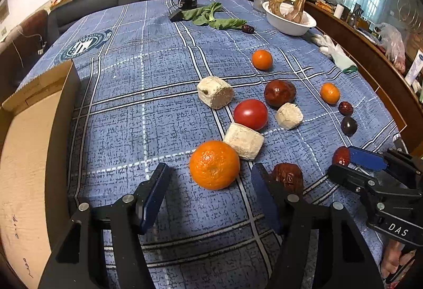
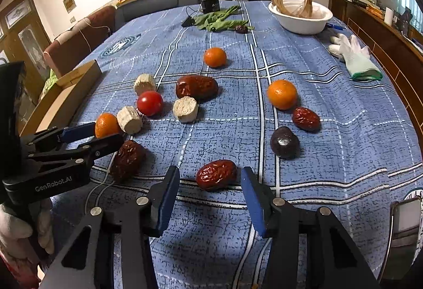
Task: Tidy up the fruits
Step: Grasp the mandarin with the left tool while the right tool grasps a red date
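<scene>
Both claws tilted down: left claw point(image 1: 210, 177) astride orange point(image 1: 214, 165), right claw point(image 2: 210, 179) astride date point(image 2: 216, 174)

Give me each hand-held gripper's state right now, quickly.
Left hand-held gripper: open, holding nothing; an orange sits between its fingers.
Right hand-held gripper: open, holding nothing; a red date sits between its fingers.

Two fisheye views look steeply down, close over the cloth-covered counter point(image 1: 132, 82): the left from beside the cardboard box point(image 1: 31, 143), the right nearer the white bowl point(image 2: 301, 20), sharing the scattered fruit
</scene>
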`<state>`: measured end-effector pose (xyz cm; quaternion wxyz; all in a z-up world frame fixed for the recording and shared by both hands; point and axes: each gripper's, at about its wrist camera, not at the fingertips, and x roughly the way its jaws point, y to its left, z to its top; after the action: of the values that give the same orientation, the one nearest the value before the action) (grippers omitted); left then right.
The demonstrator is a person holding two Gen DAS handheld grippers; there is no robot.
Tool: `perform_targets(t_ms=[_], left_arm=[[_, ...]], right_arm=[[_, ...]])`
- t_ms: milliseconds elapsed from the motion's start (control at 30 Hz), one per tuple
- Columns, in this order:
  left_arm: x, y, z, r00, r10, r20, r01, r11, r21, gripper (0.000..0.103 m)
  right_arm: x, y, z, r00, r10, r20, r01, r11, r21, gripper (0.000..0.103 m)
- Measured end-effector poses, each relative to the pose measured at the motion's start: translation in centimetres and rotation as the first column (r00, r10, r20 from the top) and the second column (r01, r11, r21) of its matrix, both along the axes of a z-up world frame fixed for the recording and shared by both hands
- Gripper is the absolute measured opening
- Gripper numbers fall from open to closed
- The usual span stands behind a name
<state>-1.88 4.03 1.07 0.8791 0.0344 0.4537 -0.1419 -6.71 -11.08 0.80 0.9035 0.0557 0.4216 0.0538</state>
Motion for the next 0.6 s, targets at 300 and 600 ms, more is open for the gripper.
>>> perform_targets(t_ms=[300,600], left_arm=[[-0.4,-1.3,0.0,0.998,-0.022,0.052,0.018,0.997,0.079,0.033],[-1.9,-0.9,1.2,0.997,0.000,0.079,-0.006,0.997,0.073,0.033]], right_arm=[[0.1,0.4,-0.2,1.000,-0.016,0.000,0.016,0.999,-0.049,0.034],[-1.1,1.1,0.8,1.000,-0.003,0.026,0.005,0.998,-0.066,0.034]])
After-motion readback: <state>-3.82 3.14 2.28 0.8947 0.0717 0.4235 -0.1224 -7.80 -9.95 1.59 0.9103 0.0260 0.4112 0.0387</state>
